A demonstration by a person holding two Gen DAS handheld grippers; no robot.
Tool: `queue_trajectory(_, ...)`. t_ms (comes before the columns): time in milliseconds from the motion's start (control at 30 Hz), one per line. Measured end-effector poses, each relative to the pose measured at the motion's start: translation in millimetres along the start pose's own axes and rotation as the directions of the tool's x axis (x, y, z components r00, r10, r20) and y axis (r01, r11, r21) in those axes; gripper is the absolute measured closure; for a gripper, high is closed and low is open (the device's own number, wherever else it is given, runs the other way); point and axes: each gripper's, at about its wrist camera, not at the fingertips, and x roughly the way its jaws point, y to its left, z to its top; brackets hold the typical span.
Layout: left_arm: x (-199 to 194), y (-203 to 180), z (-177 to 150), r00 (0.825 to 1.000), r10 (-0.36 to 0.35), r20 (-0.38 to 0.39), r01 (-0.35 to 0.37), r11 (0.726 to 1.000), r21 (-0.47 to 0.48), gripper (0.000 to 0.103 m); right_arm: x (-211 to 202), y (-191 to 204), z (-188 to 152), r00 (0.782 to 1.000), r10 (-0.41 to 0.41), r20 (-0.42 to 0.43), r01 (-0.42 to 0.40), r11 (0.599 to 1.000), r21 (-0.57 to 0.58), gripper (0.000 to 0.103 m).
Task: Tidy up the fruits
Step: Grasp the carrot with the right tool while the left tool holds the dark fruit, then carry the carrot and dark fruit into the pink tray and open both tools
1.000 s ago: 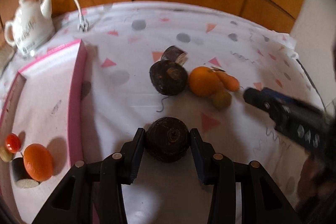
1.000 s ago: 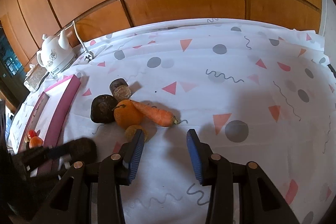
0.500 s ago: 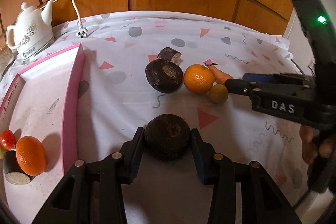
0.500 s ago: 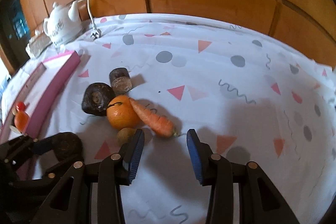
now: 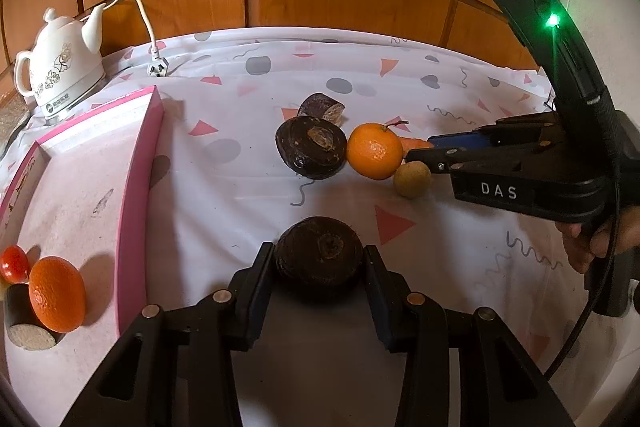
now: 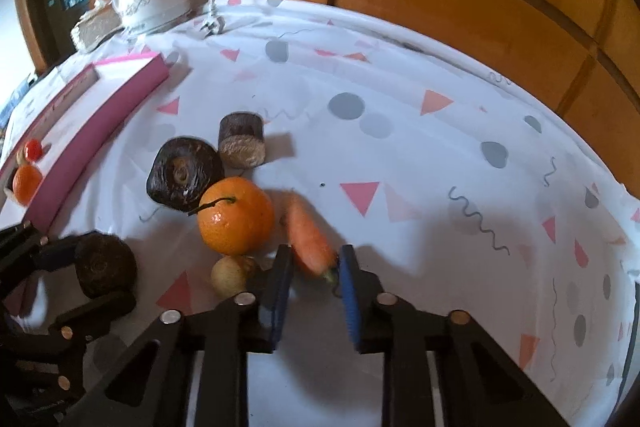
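My left gripper (image 5: 319, 259) is shut on a dark round fruit (image 5: 319, 251), which also shows in the right wrist view (image 6: 105, 263). My right gripper (image 6: 314, 269) is open, its jaws on either side of the tip of a carrot (image 6: 309, 237) on the cloth. Next to the carrot lie an orange (image 6: 236, 215), a small yellow-green fruit (image 6: 230, 273), a second dark round fruit (image 6: 182, 174) and a cut brown piece (image 6: 241, 139). In the left wrist view the right gripper (image 5: 424, 151) reaches past the orange (image 5: 374, 151) over the carrot (image 5: 414, 143).
A pink-rimmed tray (image 5: 136, 187) on the left holds an orange (image 5: 58, 294), a small red fruit (image 5: 14, 264) and a cut dark piece (image 5: 28, 327). A white kettle (image 5: 60, 71) with cord and plug (image 5: 158, 69) stands at the back left. Wooden panelling behind.
My right gripper has moved forward and left until its jaws straddle the carrot's tip. My left gripper still holds the dark fruit, in about the same place.
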Motion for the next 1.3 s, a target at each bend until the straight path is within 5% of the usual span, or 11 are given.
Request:
queue_trajectory(700,-27.9,-4.3,9.0,0.998,-0.059,0.013,0.059,0.998,0.012,0.060,-54.4,-2.3,-64.4,0.994,-0.112,0.017,0.103,0.952,0.287,0.081)
queue_trajectory(1300,-77.9,39.6,22.0,0.995,-0.013,0.097,0.020,0.997,-0.073,0.060,-90.1,57.4,-27.8,0.985,0.017,0.169,-0.058,0.969,0.238,0.081)
